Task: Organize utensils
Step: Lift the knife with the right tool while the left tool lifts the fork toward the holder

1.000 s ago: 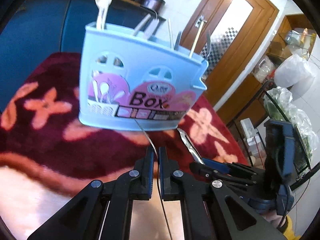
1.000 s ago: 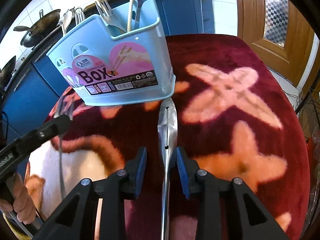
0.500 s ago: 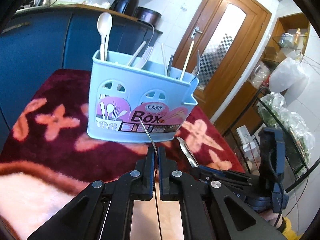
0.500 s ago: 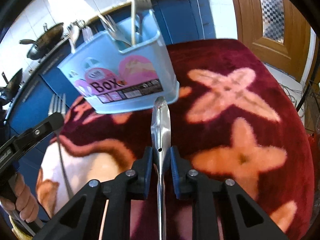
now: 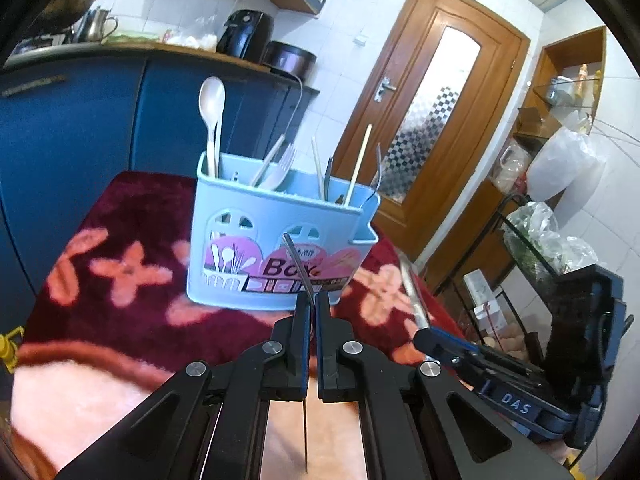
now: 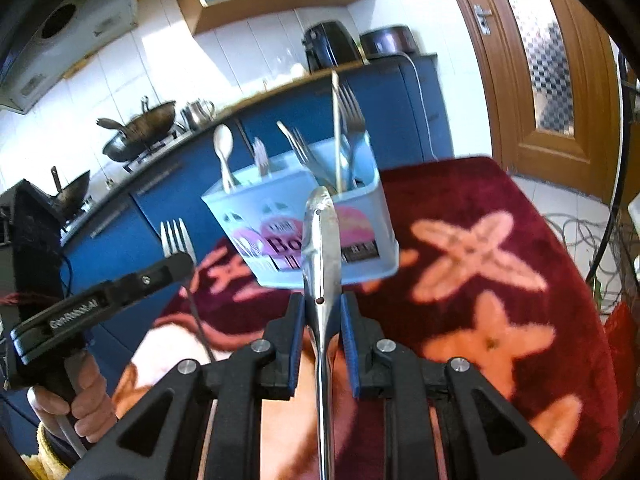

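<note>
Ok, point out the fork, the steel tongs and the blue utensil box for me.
fork [image 6: 175, 236]: right wrist view, on the tines.
steel tongs [image 6: 321, 240]: right wrist view, on the upper arm near the tip.
blue utensil box [image 5: 256, 236]: left wrist view, on the front wall.

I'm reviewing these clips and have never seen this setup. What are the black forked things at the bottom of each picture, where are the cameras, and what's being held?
No robot here: a person holds a two-finger claw in each hand, with a fisheye camera on each looking forward along its fingers.

The left-wrist picture shows the left claw shut on a fork, seen edge-on. The right-wrist picture shows that fork's tines from the side.

The right-wrist picture shows the right claw shut on a shiny metal utensil, probably tongs or a knife; I cannot tell which.

Ahead of both, on a dark red floral cloth, stands a light blue utensil box already holding spoons, forks and chopsticks. Behind are blue kitchen cabinets and a wooden door.
</note>
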`<state>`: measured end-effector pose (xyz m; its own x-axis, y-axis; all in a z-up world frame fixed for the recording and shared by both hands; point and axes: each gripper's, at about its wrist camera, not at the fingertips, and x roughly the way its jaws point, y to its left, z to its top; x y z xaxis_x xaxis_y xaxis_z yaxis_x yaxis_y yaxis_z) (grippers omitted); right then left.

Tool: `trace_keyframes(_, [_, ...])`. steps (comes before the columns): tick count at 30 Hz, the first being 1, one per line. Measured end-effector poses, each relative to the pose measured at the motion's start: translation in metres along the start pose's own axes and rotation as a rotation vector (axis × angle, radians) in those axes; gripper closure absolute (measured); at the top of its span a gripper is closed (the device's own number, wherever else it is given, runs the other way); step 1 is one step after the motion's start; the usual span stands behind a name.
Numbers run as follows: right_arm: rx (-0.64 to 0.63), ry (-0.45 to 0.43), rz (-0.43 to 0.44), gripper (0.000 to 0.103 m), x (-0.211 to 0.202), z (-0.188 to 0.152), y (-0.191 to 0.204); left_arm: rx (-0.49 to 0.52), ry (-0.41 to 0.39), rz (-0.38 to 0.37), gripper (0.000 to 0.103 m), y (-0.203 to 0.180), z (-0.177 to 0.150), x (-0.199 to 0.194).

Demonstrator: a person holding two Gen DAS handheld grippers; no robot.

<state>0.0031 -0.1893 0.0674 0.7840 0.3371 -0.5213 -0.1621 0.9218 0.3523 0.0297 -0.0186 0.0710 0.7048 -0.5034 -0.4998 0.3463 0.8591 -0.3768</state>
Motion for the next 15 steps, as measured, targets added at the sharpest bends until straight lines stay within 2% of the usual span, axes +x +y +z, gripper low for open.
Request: trace_keyframes(15, [-0.049, -0.137, 0.032, 0.083, -0.011, 0.037, 0.022, 0.040, -0.113, 0.014, 0.102, -0.006, 0.040, -0.021])
